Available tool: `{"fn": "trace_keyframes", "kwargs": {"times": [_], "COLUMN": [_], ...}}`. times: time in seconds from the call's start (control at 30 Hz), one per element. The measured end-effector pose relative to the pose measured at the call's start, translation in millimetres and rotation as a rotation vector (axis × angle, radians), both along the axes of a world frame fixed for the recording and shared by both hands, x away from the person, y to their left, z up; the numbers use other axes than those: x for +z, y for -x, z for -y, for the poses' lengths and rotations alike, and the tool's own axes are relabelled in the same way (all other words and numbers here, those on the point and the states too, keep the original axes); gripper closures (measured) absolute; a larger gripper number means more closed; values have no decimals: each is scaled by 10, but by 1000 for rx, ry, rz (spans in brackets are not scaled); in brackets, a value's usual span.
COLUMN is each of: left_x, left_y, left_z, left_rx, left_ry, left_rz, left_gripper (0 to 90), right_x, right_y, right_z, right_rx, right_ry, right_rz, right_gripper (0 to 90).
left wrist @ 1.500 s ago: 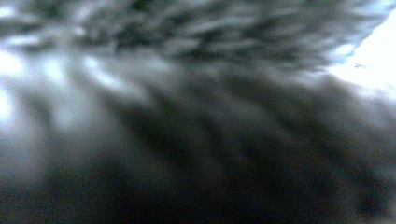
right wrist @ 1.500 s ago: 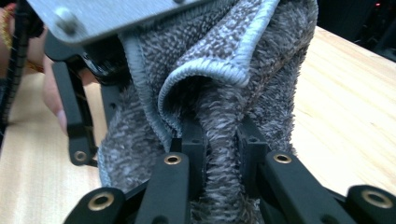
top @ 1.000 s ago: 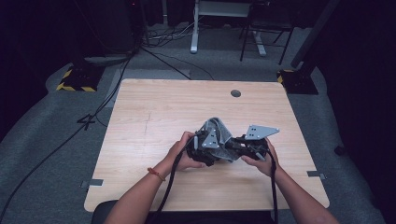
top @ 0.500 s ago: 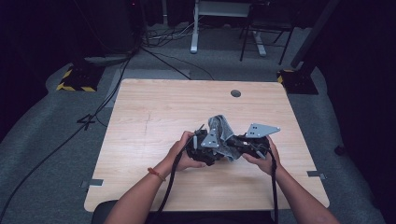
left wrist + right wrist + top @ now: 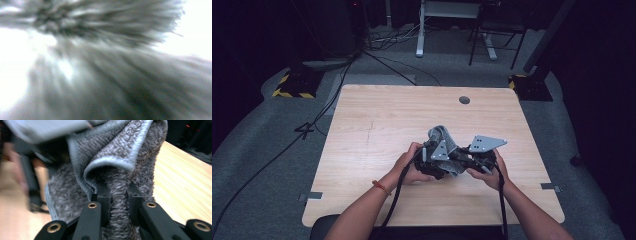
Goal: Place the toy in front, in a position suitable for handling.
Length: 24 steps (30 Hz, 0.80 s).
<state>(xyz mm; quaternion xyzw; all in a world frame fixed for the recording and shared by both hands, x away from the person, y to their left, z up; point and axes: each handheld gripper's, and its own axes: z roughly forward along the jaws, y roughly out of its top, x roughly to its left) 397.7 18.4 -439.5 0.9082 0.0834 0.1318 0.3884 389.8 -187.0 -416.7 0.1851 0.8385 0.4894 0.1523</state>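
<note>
A grey fuzzy cloth with a stitched hem is bunched up over the middle of the wooden table, held between both hands. My right gripper is shut on a fold of the cloth, which stands up between its black jaws. In the high view the right gripper sits right of the bundle, under its grey plate. My left gripper presses into the bundle's left side. Blurred cloth lies right against the left gripper view's camera, hiding that gripper's jaws.
A round cable hole sits near the table's far edge. Black cables trail from both grippers over the near edge. Beyond the table, the floor holds cables, white desk legs and a yellow-and-black striped base.
Both hands have stayed close together at the table's middle. The cloth's upper fold has shifted slightly up and to the right.
</note>
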Motion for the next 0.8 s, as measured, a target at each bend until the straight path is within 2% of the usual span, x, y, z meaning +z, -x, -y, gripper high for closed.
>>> {"fn": "trace_keyframes", "kwargs": {"times": [0.07, 0.23, 0.33, 0.37, 0.47, 0.5, 0.53, 0.7, 0.73, 0.8], "left_x": [15, 43, 32, 23, 20, 19, 21, 65, 83, 108], "left_y": [-1, -4, -1, 0, 0, 0, -4, 5, 8, 3], "left_z": [-21, -55, -32, -13, 2, 3, 1, -31, -52, -83], "left_rx": [4, 13, 8, 6, 4, 5, 8, 19, 22, 21], "left_ry": [7, 24, 26, 22, 14, 14, 15, 28, 31, 43], "left_rz": [7, 0, 1, 1, 6, 6, 7, 17, 18, 26], "left_gripper": [334, 334, 334, 334, 334, 334, 334, 334, 334, 334], "right_x": [-38, -47, -23, 13, 34, 47, 47, 21, 2, -6], "right_y": [-65, -97, -63, -15, 17, 42, 42, -28, -64, -76], "right_z": [94, 151, 113, 51, 5, -31, -31, 59, 131, 155], "right_rx": [-33, -45, -17, 10, 29, 29, 29, -15, -45, -53], "right_ry": [6, 0, -24, -38, -50, -32, -32, -20, -5, -2], "right_rz": [-11, -16, -21, -15, -13, 8, 8, 9, 6, 5], "right_gripper": [776, 776, 775, 775, 774, 774, 774, 775, 775, 775]}}
